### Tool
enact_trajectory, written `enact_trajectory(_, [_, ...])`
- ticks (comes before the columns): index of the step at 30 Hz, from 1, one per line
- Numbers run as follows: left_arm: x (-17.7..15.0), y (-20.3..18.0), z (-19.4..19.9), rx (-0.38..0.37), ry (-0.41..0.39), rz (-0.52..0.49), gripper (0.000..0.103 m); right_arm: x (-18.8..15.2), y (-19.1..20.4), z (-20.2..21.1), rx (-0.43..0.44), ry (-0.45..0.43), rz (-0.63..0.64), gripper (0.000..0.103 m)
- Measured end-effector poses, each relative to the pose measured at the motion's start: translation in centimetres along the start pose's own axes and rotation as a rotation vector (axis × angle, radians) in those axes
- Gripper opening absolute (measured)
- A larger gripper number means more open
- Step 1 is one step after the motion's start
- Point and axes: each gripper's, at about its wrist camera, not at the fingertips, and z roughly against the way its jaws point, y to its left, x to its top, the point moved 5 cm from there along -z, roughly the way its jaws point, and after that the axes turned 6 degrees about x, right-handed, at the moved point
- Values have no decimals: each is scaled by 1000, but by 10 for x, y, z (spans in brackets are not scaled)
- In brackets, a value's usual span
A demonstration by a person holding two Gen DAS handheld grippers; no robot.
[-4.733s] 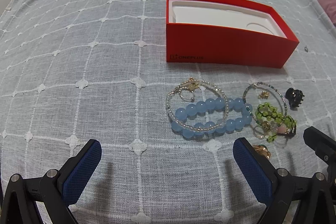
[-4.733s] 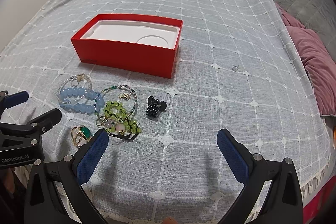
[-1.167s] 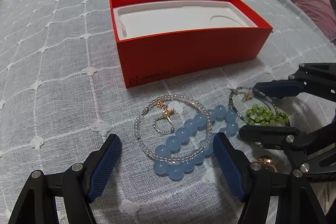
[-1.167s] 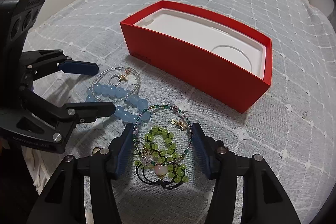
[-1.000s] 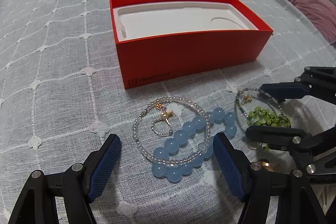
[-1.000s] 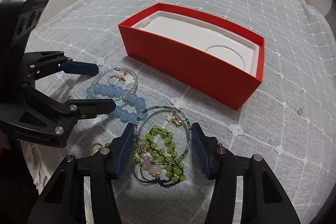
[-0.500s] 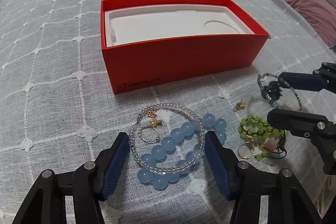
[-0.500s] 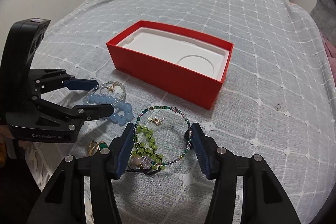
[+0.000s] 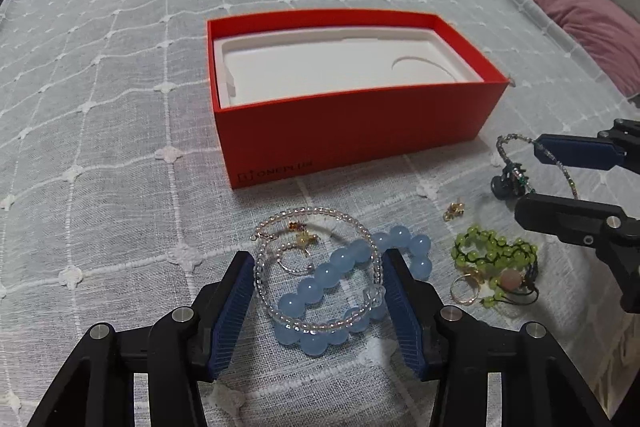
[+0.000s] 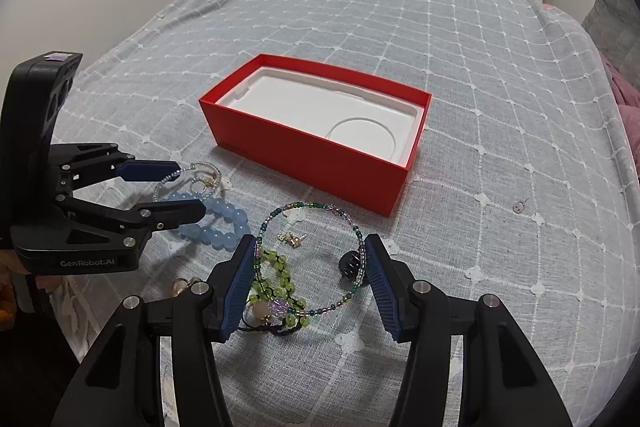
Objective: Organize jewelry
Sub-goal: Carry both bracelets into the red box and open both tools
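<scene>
An open red box (image 9: 352, 123) with a white insert stands on the bed; it also shows in the right wrist view (image 10: 316, 151). My left gripper (image 9: 318, 291) is shut on a clear beaded bracelet (image 9: 316, 267), held between its pads above the blue bead bracelet (image 9: 344, 279). My right gripper (image 10: 310, 279) is shut on a thin multicolour beaded bracelet (image 10: 312, 255) and holds it above the bed. Below it lie a green bead bracelet (image 10: 280, 279), a black hair claw (image 10: 350, 265) and a small gold earring (image 10: 292, 238).
A gold ring (image 9: 464, 289) lies by the green beads (image 9: 494, 255). Another ring (image 10: 184, 285) lies near the bed's front edge. The grey quilted bedspread (image 10: 400, 39) stretches behind the box. Pink pillows (image 9: 576, 11) lie at the right.
Both grippers have narrowed onto their bracelets. My right gripper has lifted the thin bracelet off the pile, uncovering the earring and hair claw. My left gripper has closed on the clear bracelet.
</scene>
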Motion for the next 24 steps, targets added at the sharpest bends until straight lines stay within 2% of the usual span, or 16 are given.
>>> enact_trajectory(11, [30, 2, 23, 25, -99, -9, 55, 26, -8, 2, -25, -48, -7, 57])
enact_trajectory(18, [64, 5, 15, 26, -142, 14, 55, 56, -22, -2, -53, -98, -13, 57])
enact_trajectory(24, [83, 0, 0, 42, -174, -1, 55, 71, -32, -17, -51, -102, -19, 57])
